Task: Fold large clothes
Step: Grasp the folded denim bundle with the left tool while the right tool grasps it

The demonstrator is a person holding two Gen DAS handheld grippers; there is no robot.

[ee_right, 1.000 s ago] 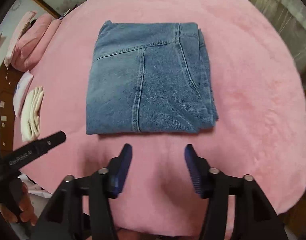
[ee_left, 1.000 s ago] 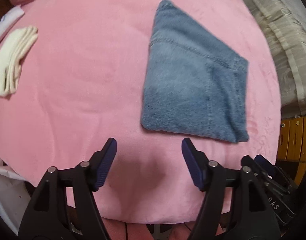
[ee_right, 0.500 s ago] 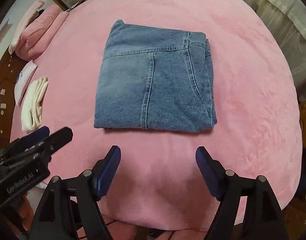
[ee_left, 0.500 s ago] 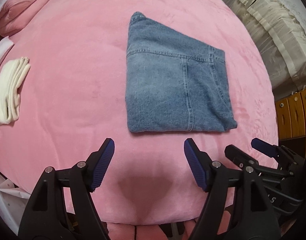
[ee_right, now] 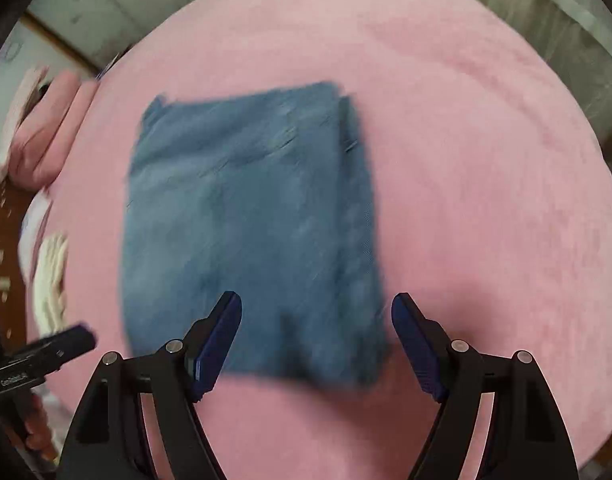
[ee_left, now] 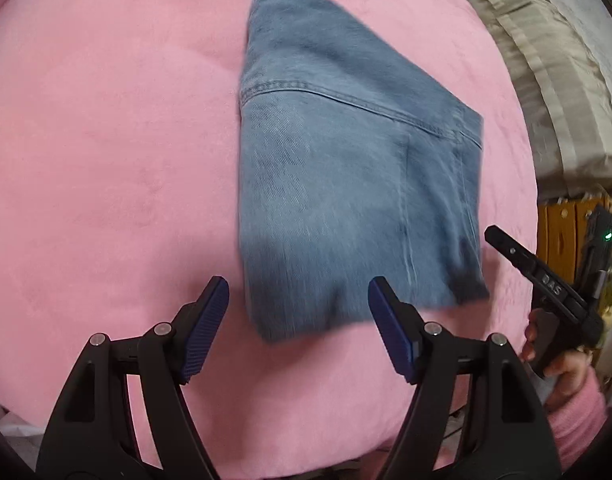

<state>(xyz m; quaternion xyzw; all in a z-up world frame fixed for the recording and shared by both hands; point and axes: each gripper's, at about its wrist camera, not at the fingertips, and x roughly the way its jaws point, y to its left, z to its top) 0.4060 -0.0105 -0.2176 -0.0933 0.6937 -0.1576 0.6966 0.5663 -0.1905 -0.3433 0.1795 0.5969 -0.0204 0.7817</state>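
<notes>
Nearest in the left wrist view, the left gripper (ee_left: 298, 308) stands spread, its blue pads (ee_left: 204, 330) clear of any cloth, with the near left corner of the folded jeans (ee_left: 345, 184) lying between and just beyond the fingertips. In the right wrist view the right gripper (ee_right: 315, 320) is also spread wide, its blue pads apart and pinching nothing, while the near right part of the jeans (ee_right: 250, 224) shows between them; that view is blurred, so whether the tips touch the denim cannot be told. The jeans lie folded into a flat rectangle on a pink blanket (ee_left: 106, 160), stitched seams facing up. At the right edge of the left wrist view a hand (ee_left: 557, 360) in a pink sleeve holds the other gripper beside the jeans. Farther off to the left, a folded cream cloth (ee_right: 50, 280) rests on the blanket, and beyond it a pink pillow (ee_right: 46, 136)
</notes>
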